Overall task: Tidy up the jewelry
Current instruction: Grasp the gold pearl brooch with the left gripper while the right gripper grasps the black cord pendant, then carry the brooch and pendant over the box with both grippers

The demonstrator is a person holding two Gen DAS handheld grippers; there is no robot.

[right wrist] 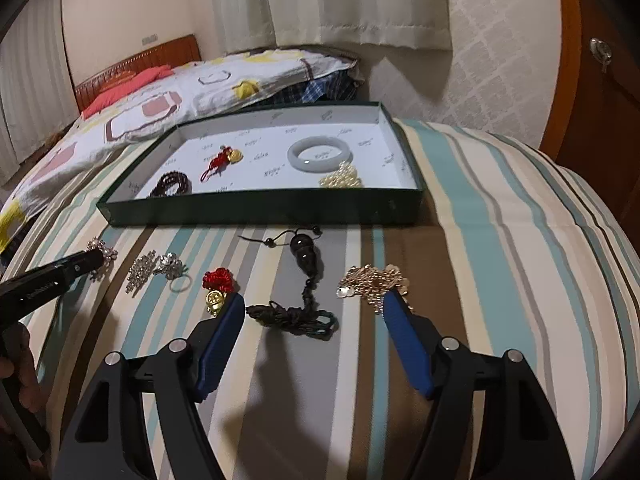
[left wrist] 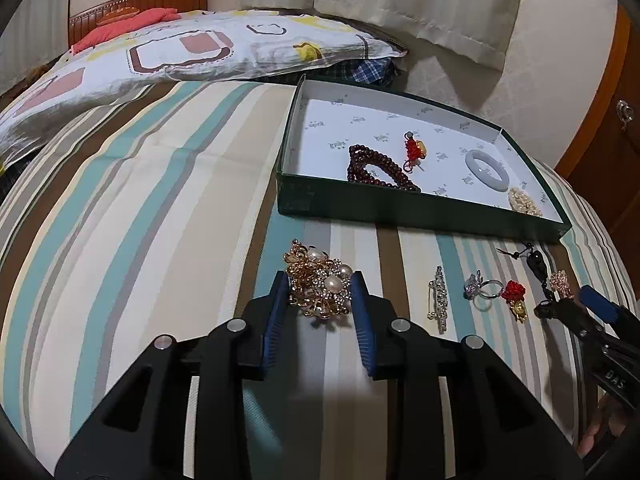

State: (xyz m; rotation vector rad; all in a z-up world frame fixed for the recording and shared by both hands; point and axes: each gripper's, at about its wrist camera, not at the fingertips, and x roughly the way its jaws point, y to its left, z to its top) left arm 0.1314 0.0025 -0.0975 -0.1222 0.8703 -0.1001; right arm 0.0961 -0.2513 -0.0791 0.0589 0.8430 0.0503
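On a bed (left wrist: 160,184) spread with a striped cover, the left gripper (left wrist: 320,292) has its blue pads set against both sides of a gold brooch (left wrist: 320,284) studded with pearls and rhinestones, which lies on the cover in front of a shallow dark green box (left wrist: 400,204). Inside the box's white printed floor lie a coil of dark red prayer beads (left wrist: 376,168), a red knotted charm (left wrist: 414,152) with a gold piece, a pale jade bangle (left wrist: 487,170) and a cluster of small pearls (left wrist: 524,200) near the front wall. The right gripper (right wrist: 314,308) hovers with its jaws wide and nothing between the pads; a black gourd pendant (right wrist: 306,258) on a tasselled dark cord lies on the cover just ahead of it. To that pendant's left sit a second red-and-gold charm (right wrist: 216,288), a silver ring (right wrist: 174,270) with a crystal top and a rhinestone bar pin (right wrist: 140,270); to its right, touching the right finger's tip, lies a rose-gold sequin ornament (right wrist: 372,280). A patterned quilt (left wrist: 120,68) is bunched behind the box.
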